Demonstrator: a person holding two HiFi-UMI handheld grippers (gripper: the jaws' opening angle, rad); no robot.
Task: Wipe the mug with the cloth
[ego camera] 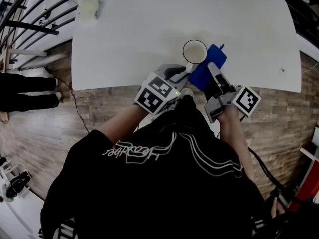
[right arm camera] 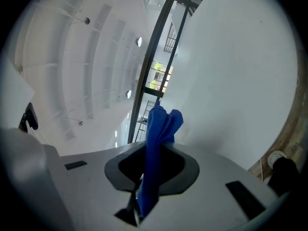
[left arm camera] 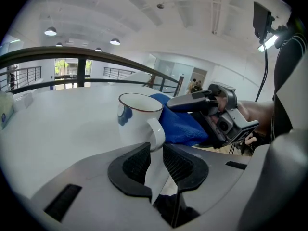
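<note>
A white mug (ego camera: 194,51) with a dark rim and a blue mark stands near the front edge of the white table (ego camera: 134,39). My left gripper (ego camera: 184,71) reaches it from the near side. In the left gripper view its jaws (left arm camera: 156,155) are closed on the mug's handle (left arm camera: 158,131), with the mug (left arm camera: 137,121) upright just beyond. My right gripper (ego camera: 209,72) is shut on a blue cloth (ego camera: 215,56), which presses against the mug's right side. In the right gripper view the cloth (right arm camera: 159,126) sticks up folded from between the jaws (right arm camera: 153,165).
A pale yellow-green thing (ego camera: 92,4) lies at the table's far left corner. Dark railings (ego camera: 30,14) run beyond the table on the left. A person's dark legs (ego camera: 25,91) stand on the wooden floor at the left.
</note>
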